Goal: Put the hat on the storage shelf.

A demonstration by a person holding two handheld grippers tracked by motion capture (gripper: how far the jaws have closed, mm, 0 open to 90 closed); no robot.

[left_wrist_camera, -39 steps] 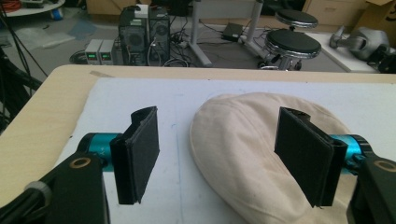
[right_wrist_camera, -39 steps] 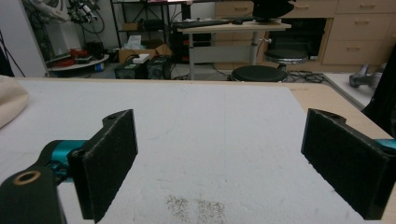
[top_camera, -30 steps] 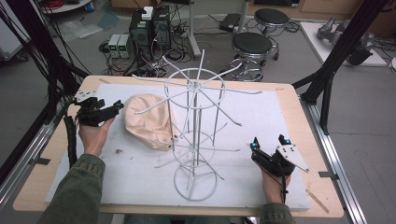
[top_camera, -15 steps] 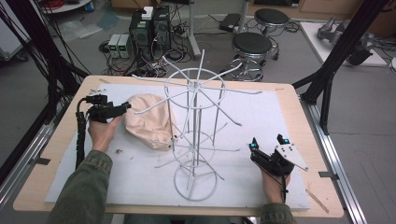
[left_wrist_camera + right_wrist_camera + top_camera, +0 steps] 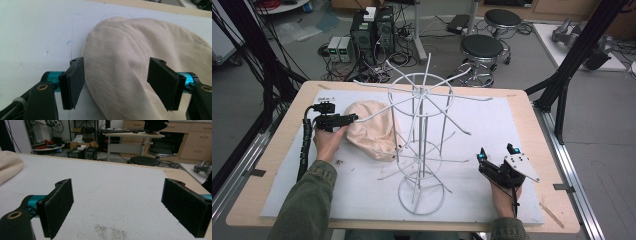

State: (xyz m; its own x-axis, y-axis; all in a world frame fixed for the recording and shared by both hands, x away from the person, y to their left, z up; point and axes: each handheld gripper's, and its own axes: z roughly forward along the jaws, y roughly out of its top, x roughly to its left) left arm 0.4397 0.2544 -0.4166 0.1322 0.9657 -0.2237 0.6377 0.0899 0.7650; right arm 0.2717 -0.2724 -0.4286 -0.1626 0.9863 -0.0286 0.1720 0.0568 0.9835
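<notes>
a: left claw status?
b: jaws spread wide, straddling the edge of the cream cap, not yet pinched. cap lies flat on the white surface, just left of the wire rack.
a: right claw?
b: jaws apart, holding nothing, resting near the front right of the surface, well apart from the cap.
a: progress?
b: early, by my reading. grasp not made, cap not lifted, rack arms bare. grip, lift and hanging all remain.

Left tool is held forward with jaws spread wide; right tool rests low, jaws likewise apart.
</notes>
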